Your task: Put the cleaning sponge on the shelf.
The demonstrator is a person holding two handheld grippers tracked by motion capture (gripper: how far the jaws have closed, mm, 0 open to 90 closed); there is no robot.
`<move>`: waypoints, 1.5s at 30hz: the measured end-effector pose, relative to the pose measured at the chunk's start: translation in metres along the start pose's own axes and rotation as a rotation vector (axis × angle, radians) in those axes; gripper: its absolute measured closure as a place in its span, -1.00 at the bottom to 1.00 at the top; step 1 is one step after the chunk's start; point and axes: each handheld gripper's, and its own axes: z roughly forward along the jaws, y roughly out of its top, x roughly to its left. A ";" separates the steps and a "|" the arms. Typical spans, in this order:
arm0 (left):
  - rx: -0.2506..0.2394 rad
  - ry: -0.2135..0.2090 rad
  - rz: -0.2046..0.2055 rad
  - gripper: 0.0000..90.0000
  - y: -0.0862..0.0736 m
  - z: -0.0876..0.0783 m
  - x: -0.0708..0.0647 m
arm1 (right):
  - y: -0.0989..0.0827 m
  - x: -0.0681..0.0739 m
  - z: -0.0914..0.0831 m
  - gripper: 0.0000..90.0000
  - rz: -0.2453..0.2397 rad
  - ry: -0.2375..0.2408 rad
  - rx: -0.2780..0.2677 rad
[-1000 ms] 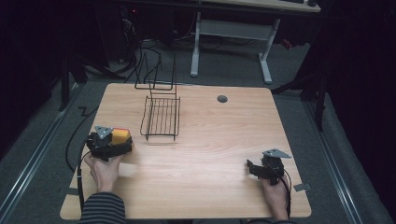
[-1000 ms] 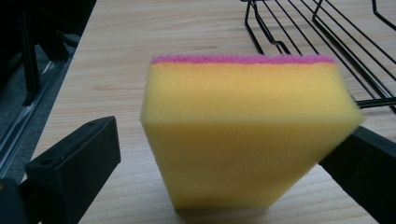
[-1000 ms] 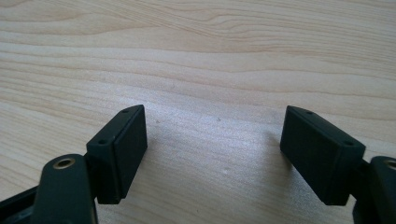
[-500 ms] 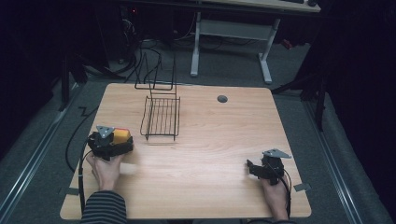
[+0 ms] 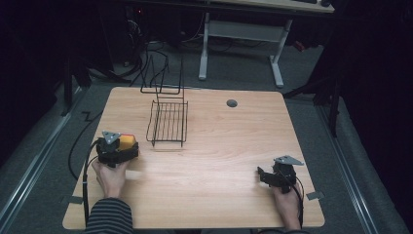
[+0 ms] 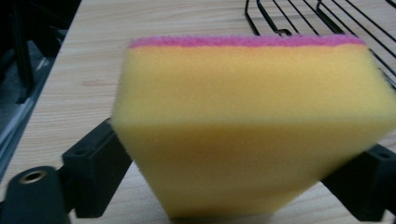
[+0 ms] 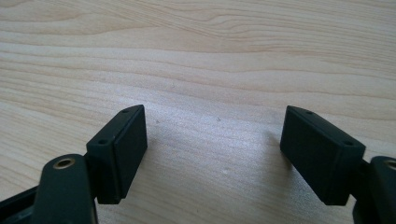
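Rack (image 5: 168, 123) of black wire stands just beyond our left gripper (image 6: 224, 186), nothing in it that we can see. Our left jaws have just been closing and now pinch the sponge (image 6: 247, 126) between them. Right gripper (image 7: 215, 149) rests on the tabletop (image 5: 219, 146), jaws wide apart, holding nothing, unmoved.

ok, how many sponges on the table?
1. A yellow sponge with a pink scrub layer sits between the jaws of the left gripper, near the table's left edge beside the wire rack. None seen elsewhere.
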 end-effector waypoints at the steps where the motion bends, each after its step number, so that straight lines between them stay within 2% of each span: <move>1: 0.000 0.000 0.000 -0.68 0.000 0.000 0.000 | 0.000 0.000 0.000 -0.48 0.000 0.000 0.000; 8: 0.011 -0.023 0.013 -0.55 -0.001 0.001 -0.001 | 0.000 0.000 0.000 -0.48 0.000 0.000 0.000; 14: 0.010 -0.030 0.018 -0.52 -0.001 0.000 -0.001 | 0.000 0.000 0.000 -0.48 0.000 0.000 0.001; 20: 0.007 -0.035 0.020 -0.51 -0.001 -0.001 -0.001 | 0.000 0.000 0.000 -0.48 0.000 0.000 0.000; 24: -0.012 -0.038 0.025 -0.50 0.000 -0.003 -0.001 | 0.000 0.000 0.000 -0.48 0.000 0.000 0.000; 30: -0.005 -0.053 0.038 -0.50 0.000 -0.007 -0.001 | 0.000 0.000 0.000 -0.48 -0.002 0.000 0.000; 33: -0.008 -0.044 0.043 -0.50 0.000 -0.009 -0.002 | 0.000 0.000 0.000 -0.48 -0.002 0.000 0.000; 38: -0.019 -0.058 0.042 -0.50 0.001 -0.014 -0.001 | 0.000 0.000 0.000 -0.48 -0.001 0.000 0.001; 40: -0.012 -0.063 0.041 -0.50 0.002 -0.016 0.000 | 0.000 0.000 0.000 -0.48 -0.001 0.000 0.001; 45: 0.013 -0.071 0.066 -0.50 0.001 -0.018 -0.001 | 0.000 0.000 0.000 -0.48 -0.001 0.000 0.001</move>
